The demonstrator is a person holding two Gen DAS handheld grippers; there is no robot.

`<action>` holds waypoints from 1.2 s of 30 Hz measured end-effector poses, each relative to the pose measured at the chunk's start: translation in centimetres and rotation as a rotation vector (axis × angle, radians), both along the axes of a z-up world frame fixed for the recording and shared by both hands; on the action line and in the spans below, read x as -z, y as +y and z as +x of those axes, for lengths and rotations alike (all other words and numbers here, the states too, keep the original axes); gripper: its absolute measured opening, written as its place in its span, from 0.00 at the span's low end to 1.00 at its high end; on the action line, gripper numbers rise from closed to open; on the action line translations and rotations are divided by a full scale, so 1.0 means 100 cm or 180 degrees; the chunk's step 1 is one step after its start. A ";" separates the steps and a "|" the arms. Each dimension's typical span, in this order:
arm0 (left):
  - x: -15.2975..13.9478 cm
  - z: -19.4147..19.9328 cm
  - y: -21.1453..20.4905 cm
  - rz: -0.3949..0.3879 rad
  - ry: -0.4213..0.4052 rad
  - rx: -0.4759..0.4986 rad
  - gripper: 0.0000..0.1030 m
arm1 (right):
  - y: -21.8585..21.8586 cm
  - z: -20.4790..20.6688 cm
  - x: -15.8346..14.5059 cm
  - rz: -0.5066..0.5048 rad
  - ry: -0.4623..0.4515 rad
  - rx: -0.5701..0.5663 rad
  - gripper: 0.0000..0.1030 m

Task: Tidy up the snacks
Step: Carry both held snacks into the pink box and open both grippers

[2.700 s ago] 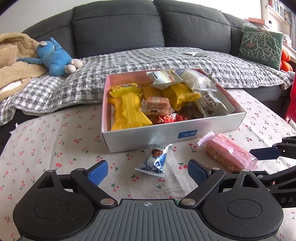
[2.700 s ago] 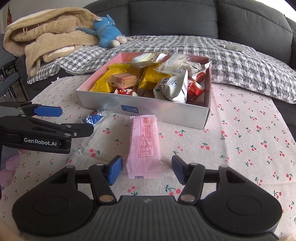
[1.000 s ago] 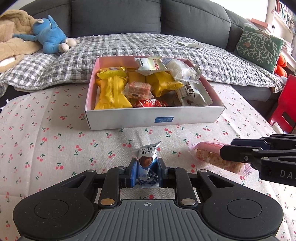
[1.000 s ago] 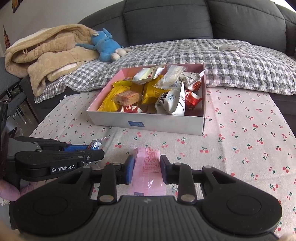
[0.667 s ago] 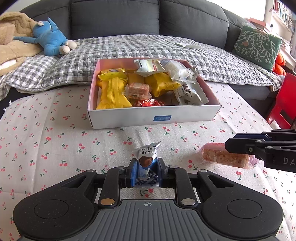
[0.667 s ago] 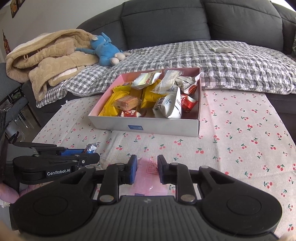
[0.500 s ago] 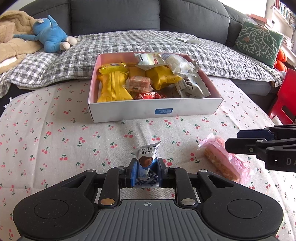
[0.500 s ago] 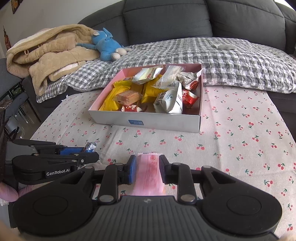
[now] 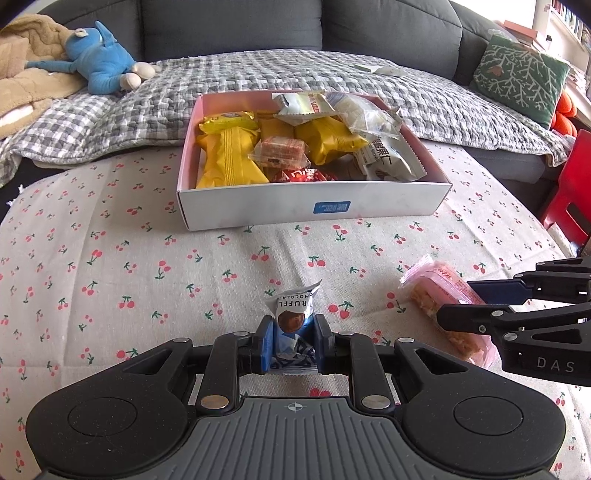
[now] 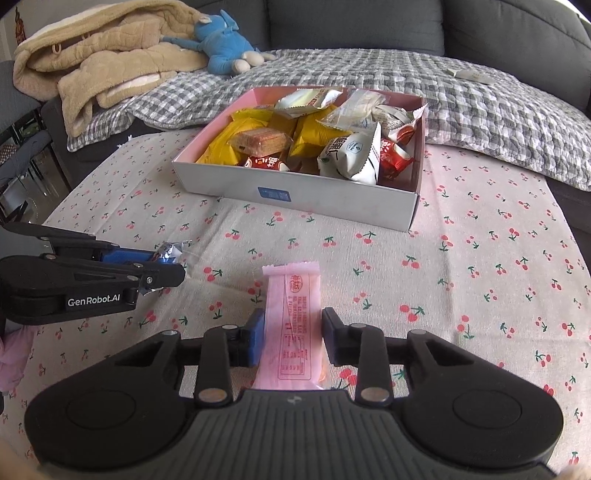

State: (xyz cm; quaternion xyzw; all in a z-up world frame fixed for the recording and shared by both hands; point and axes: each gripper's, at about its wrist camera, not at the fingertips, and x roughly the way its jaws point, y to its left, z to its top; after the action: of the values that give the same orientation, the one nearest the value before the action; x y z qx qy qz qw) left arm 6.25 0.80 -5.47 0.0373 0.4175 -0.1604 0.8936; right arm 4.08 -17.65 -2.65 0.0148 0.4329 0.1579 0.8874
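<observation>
Cherry-printed cloth (image 9: 110, 258) covers the table under both my tongs. My left gripper (image 9: 290, 345) sits at the bottom centre of its own view, pinched tight on one small blue chocolate wrapper (image 9: 293, 325), which stands upright between the pads. My right gripper (image 10: 293, 341) sits low in the centre of its view with one pink wafer packet (image 10: 293, 314) lying lengthwise between the fingers; the jaws have just been narrowing on it. The pads look to be touching its sides, though a sliver of gap on the right edge leaves me unsure how firmly they press.

One white box (image 9: 314, 212) with a pink lining lies in the upper middle of both views, well apart from the two held snacks. Inside it I count three yellow packets (image 9: 229, 158), one clear-wrapped wafer square (image 9: 280, 147), two red candies (image 10: 397, 155), and about four white or silvery packets (image 10: 351, 155), with the heap at the back too jumbled to count surely.

Behind the table stands one grey sofa (image 9: 229, 29) with a checked quilt (image 9: 258, 74), one blue plush toy (image 9: 103, 68) at upper left, one tan fleece (image 10: 103, 62), and one green cushion (image 9: 521, 85) at upper right.
</observation>
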 end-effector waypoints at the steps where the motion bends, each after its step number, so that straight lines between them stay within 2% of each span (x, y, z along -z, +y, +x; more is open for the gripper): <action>1: 0.000 0.000 0.000 -0.0001 -0.0001 -0.0002 0.19 | 0.000 0.000 -0.001 -0.0001 -0.0006 -0.0001 0.28; 6: -0.003 0.001 0.001 -0.0008 -0.0030 -0.0024 0.19 | 0.001 -0.003 -0.010 0.0047 -0.0114 -0.0005 0.28; 16: -0.024 0.014 0.009 -0.0138 -0.0286 -0.0246 0.19 | -0.005 0.006 -0.030 0.0203 -0.0307 0.0174 0.28; 21: -0.039 0.037 0.014 -0.0263 -0.0327 -0.0335 0.19 | -0.005 0.018 -0.042 0.0254 -0.0422 0.0268 0.28; 27: -0.051 0.079 0.007 -0.0256 -0.0510 -0.0301 0.19 | -0.006 0.050 -0.052 0.0363 -0.0599 0.0456 0.28; 32: -0.051 0.118 0.000 -0.0323 -0.0578 -0.0260 0.19 | -0.003 0.093 -0.057 0.0471 -0.0607 0.0565 0.28; 36: -0.048 0.148 -0.003 -0.0293 -0.0630 -0.0244 0.19 | 0.003 0.129 -0.058 0.0433 -0.0577 0.0590 0.28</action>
State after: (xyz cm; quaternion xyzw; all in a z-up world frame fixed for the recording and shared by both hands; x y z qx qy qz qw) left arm 21.07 0.46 -0.64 -0.0041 0.3206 -0.1405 0.9367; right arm 17.02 -17.38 3.12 0.1004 0.3361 0.1049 0.9306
